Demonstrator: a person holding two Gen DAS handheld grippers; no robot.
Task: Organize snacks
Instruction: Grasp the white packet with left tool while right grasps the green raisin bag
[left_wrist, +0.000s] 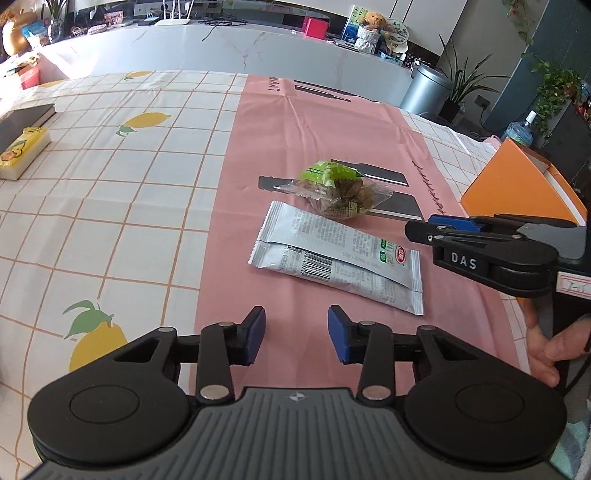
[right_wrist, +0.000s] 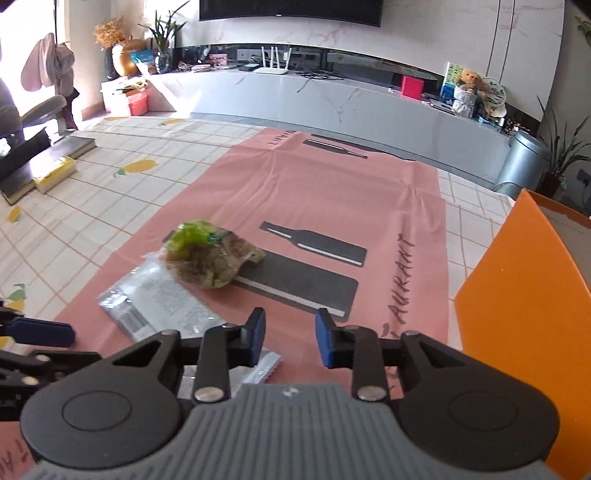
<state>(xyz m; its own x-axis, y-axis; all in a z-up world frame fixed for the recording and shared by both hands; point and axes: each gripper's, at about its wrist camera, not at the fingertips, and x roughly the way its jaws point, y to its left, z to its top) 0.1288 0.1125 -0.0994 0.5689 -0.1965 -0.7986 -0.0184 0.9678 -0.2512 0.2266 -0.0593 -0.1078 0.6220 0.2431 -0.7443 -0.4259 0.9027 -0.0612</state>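
on a lemon-print tablecloth, the left gripper hovers with its jaws partly apart and empty over a pink mat. just ahead lie two silver snack packets, overlapping, touching a clear bag of snacks with a green top. to the right, the right gripper is closed down to a slim gap, gripping nothing, near an orange box.
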